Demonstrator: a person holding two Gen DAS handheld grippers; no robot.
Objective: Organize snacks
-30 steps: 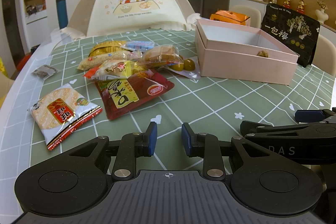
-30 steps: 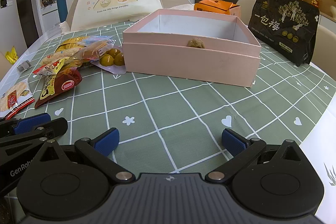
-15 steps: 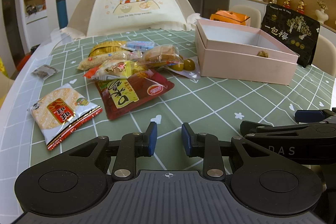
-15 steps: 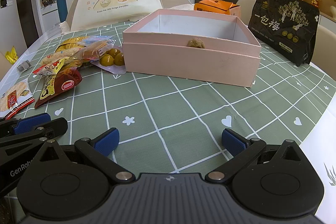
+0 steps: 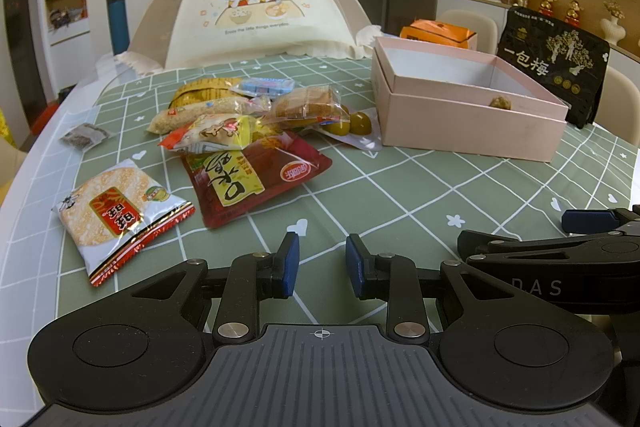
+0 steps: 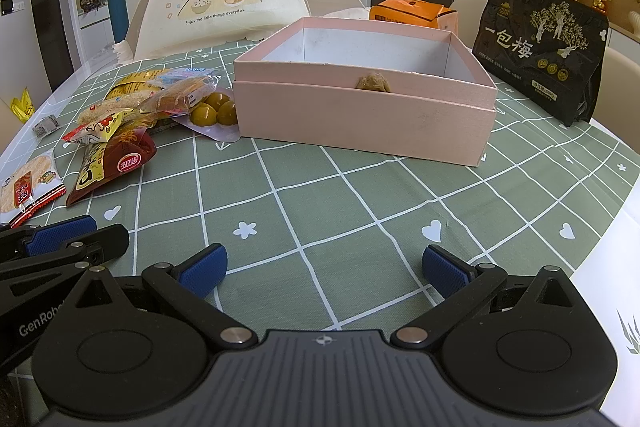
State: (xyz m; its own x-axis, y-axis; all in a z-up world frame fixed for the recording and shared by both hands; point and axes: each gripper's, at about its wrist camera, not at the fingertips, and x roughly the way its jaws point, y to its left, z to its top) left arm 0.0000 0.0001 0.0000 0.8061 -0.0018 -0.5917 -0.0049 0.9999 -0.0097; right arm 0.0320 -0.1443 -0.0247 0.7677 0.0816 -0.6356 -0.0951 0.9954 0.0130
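A pile of wrapped snacks lies on the green checked tablecloth, left of an open pink box. Nearest are a rice cracker pack and a red bag; behind them lie a pack of green plums and several other packets. One small brown snack sits inside the box. My left gripper hovers low near the front edge, its jaws a narrow gap apart and empty. My right gripper is wide open and empty, facing the box.
A mesh food cover with a cartoon print stands at the back. A black plum bag stands right of the box, an orange carton behind it. A small grey sachet lies far left. The table edge curves at right.
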